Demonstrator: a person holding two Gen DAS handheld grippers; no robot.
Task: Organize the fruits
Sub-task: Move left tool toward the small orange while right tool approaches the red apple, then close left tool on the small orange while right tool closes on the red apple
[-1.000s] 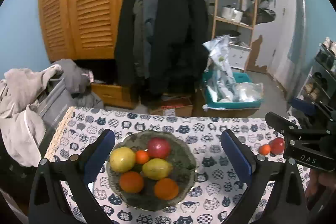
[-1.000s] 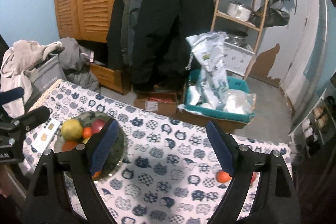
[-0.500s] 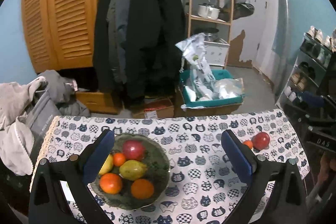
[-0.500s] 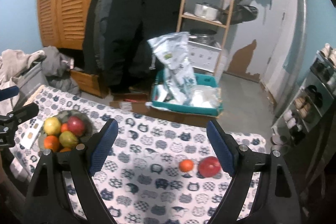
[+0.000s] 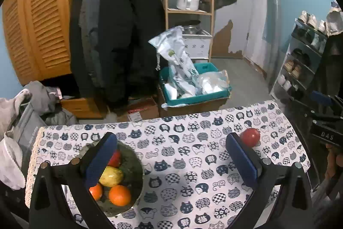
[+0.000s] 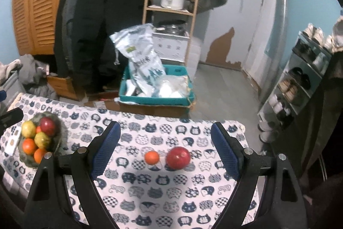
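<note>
A red apple (image 6: 178,157) and a small orange (image 6: 152,157) lie side by side on the cat-print tablecloth (image 6: 163,196). My right gripper (image 6: 166,151) is open and empty, above and just short of them. A dark bowl (image 6: 54,144) at the table's left end holds a red apple, yellow-green fruits and oranges. In the left wrist view the bowl (image 5: 134,166) sits behind my left finger, and the loose red apple (image 5: 250,136) lies at the far right. My left gripper (image 5: 171,160) is open and empty over the table's middle.
The table's far edge drops to the floor, where a teal bin (image 6: 158,87) of bags rests on cardboard. A coat rack (image 5: 115,35), a wooden shelf (image 5: 188,3) and a shoe rack (image 6: 300,78) stand beyond. Clothes pile (image 5: 19,121) lies left.
Both grippers have swung right. The bowl has slid to the left in both views, and the loose apple and orange have come between my right fingers.
</note>
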